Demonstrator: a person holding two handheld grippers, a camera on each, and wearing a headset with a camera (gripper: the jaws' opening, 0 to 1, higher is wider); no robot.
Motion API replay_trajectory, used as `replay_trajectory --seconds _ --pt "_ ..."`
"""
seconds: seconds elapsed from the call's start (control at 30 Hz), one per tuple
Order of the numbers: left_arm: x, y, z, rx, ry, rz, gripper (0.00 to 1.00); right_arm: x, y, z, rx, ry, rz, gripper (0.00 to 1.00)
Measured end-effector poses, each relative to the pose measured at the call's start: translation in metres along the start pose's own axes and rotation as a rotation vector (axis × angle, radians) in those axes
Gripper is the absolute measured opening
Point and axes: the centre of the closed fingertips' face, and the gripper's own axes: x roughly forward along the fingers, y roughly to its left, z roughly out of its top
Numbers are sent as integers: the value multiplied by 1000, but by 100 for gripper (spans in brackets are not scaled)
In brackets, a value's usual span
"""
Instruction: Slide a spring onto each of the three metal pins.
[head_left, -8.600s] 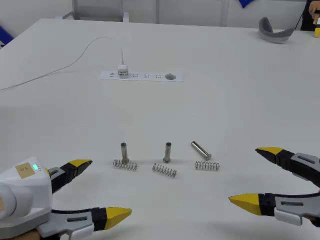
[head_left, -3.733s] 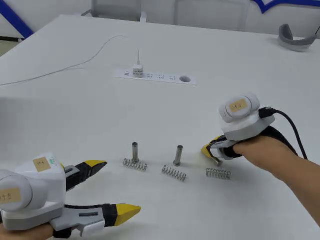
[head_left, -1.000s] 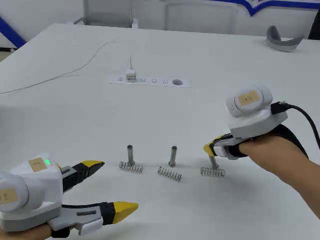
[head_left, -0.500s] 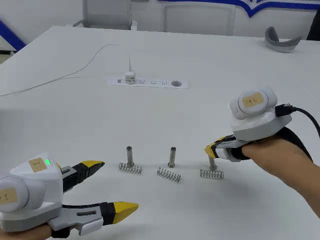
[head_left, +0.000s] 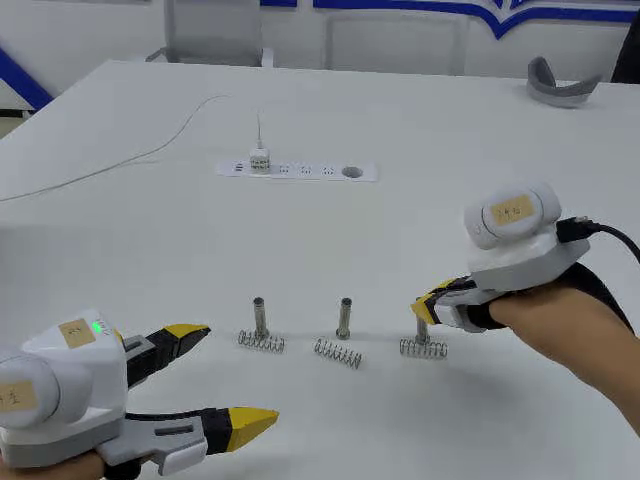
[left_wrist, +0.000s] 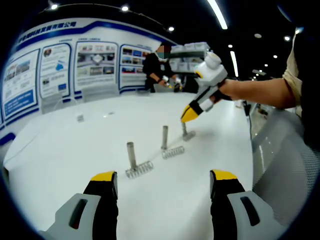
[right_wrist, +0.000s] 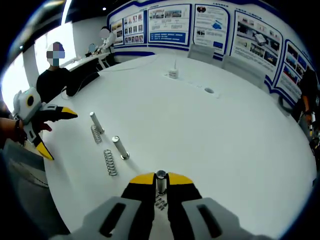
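Your right gripper (head_left: 424, 306) clamps the silver metal pin (right_wrist: 161, 175) upright beside a coiled wire spring (head_left: 422, 348); your left gripper (head_left: 228, 372), jaws apart, hovers at the near edge of the white bench (head_left: 400, 230).

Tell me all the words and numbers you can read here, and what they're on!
None can be read.
Tan sticker on the right gripper: handwriting, too small.
Tan stickers on the left gripper: too small.
Wall posters: blurred.
White plug label: too small.

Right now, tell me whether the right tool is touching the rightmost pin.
Touching: the right gripper view shows the right tool clamped on both sides of the pin.
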Motion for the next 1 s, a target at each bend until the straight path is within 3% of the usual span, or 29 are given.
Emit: replay_trajectory --seconds 1.0 --pt "-1 -6 2 7 0 -2 76 -8 -2 -10 -17 -19 13 9"
